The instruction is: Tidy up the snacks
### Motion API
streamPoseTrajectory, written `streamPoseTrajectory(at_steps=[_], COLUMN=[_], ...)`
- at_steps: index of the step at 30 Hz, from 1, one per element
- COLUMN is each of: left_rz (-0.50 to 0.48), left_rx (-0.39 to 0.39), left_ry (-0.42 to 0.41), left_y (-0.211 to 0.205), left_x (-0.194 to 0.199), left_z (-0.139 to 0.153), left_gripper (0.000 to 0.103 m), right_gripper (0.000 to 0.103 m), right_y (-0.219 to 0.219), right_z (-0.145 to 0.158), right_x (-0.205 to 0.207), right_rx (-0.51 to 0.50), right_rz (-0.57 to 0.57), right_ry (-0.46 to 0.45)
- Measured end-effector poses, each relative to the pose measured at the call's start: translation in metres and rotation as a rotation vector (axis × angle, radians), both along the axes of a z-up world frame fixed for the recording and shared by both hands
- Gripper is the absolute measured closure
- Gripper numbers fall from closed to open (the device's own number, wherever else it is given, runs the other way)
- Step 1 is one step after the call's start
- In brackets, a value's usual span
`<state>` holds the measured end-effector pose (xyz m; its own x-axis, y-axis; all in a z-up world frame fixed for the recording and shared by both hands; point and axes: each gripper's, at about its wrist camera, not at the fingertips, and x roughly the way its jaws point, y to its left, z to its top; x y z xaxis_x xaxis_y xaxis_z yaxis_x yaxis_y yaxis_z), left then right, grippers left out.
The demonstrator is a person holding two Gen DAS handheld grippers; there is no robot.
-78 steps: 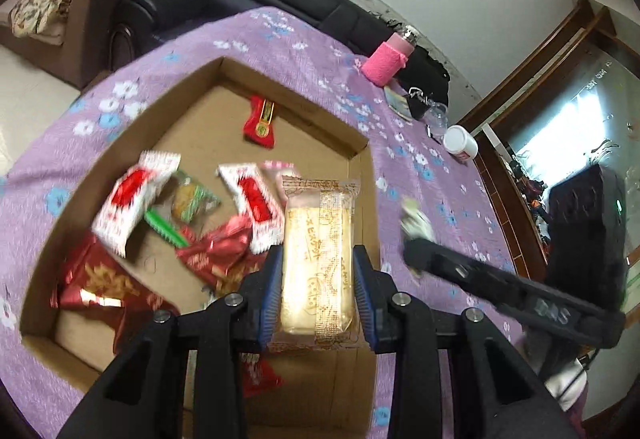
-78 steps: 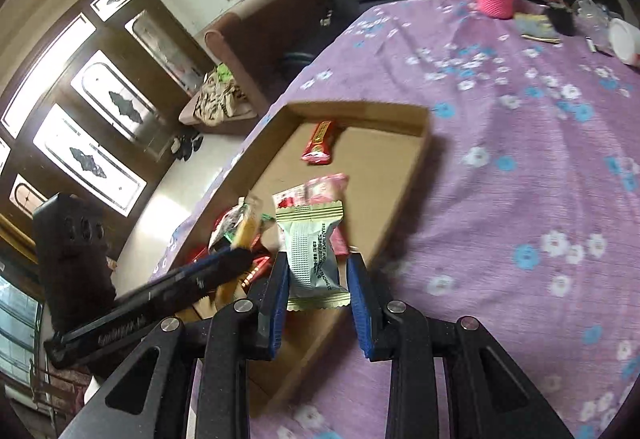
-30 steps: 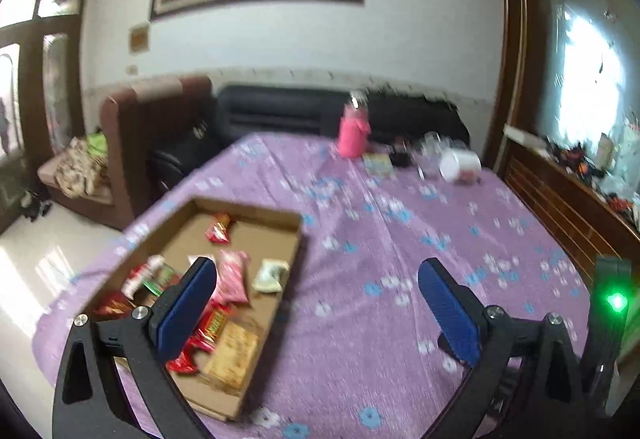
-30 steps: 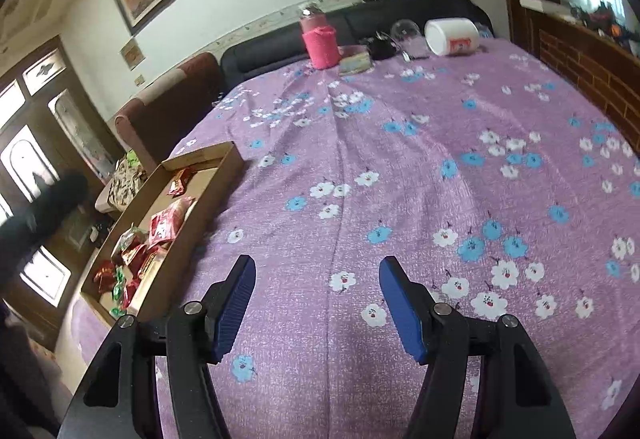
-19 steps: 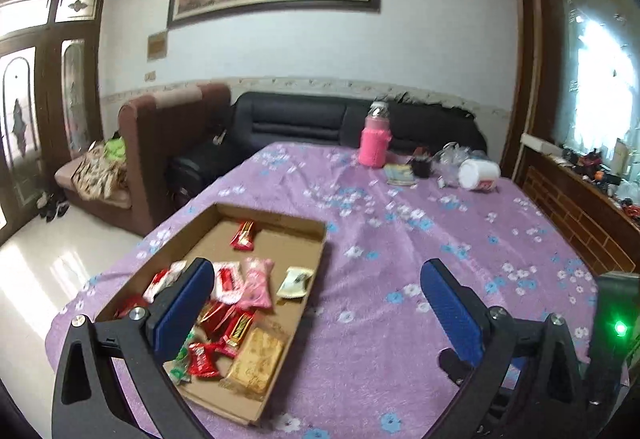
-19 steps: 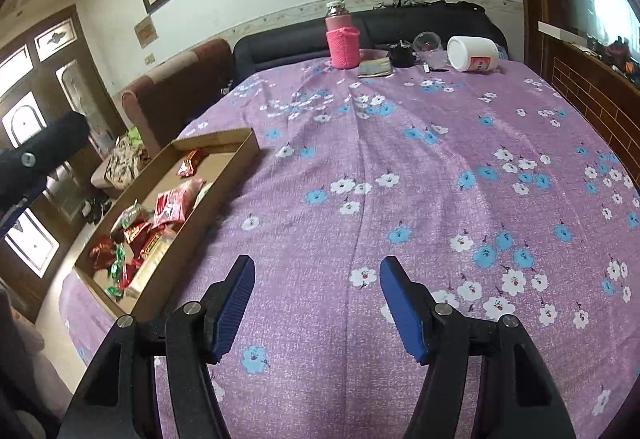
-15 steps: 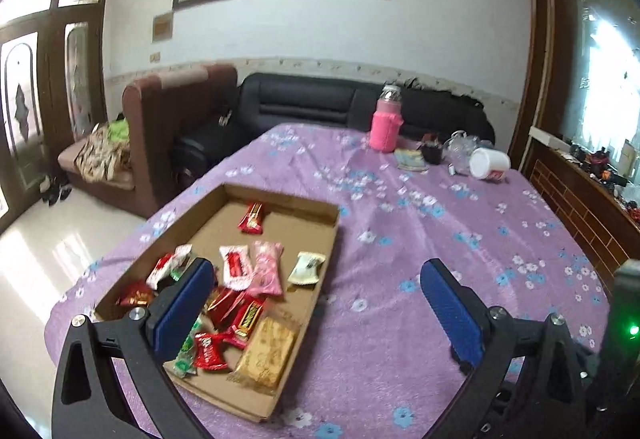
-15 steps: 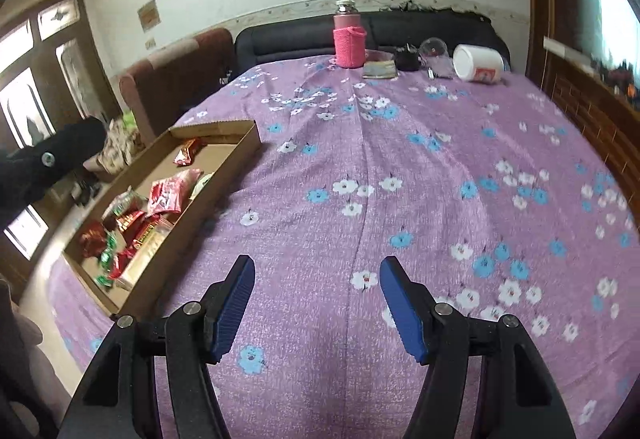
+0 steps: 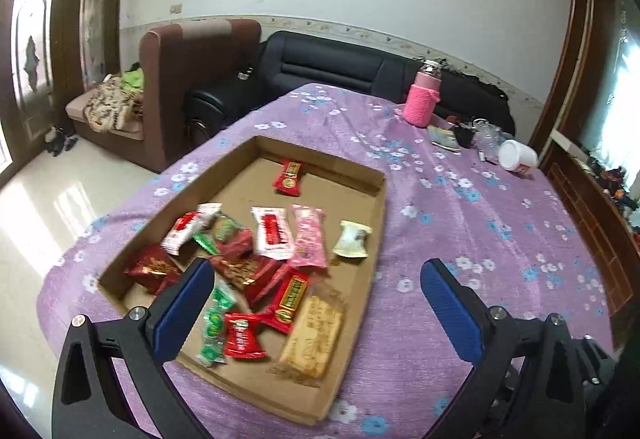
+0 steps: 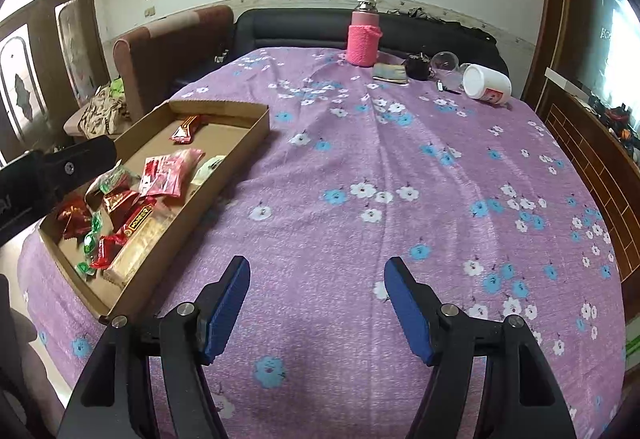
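cardboard tray (image 9: 380,207): 1 | pink-sleeved bottle (image 9: 422,105): 1 | white jar (image 9: 518,155): 1 | biscuit pack (image 9: 314,335): 1 | pink packet (image 9: 308,237): 1

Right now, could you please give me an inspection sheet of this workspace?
Surface: table under purple flowered cloth.
Job's things: cardboard tray on the cloth, holding a biscuit pack, a pink packet, a pale wafer pack and mixed red and green snacks.
Clutter: pink-sleeved bottle, tipped white jar, a glass and small dark items at the far edge.
Grippers: left gripper and right gripper both open, empty.
Cables: nothing seen.
Surroundings: black sofa, brown armchair, framed painting, wooden doors.
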<state>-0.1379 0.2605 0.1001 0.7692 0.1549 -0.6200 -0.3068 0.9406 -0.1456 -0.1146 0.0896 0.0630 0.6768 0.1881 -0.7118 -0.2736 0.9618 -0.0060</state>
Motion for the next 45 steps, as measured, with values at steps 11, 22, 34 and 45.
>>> streamPoseTrajectory(at_steps=[11, 22, 34, 45], left_rz=[0.125, 0.107, 0.094, 0.066], left_rx=[0.076, 0.064, 0.060, 0.029], left_ry=[-0.023, 0.018, 0.038, -0.034], left_y=[0.024, 0.027, 0.021, 0.016], left_x=[-0.012, -0.011, -0.011, -0.018], left_z=[0.012, 0.006, 0.002, 0.009], left_gripper=[0.000, 0.000, 0.000, 0.000], right_gripper=[0.029, 0.026, 0.026, 0.026], right_y=[0.030, 0.042, 0.036, 0.024], right_z=[0.025, 0.023, 0.022, 0.016], right_x=[-0.003, -0.015, -0.015, -0.017], right_rx=[-0.035, -0.034, -0.017, 0.018], right_rz=[0.073, 0.092, 0.080, 0.029], right_ry=[-0.082, -0.075, -0.068, -0.057])
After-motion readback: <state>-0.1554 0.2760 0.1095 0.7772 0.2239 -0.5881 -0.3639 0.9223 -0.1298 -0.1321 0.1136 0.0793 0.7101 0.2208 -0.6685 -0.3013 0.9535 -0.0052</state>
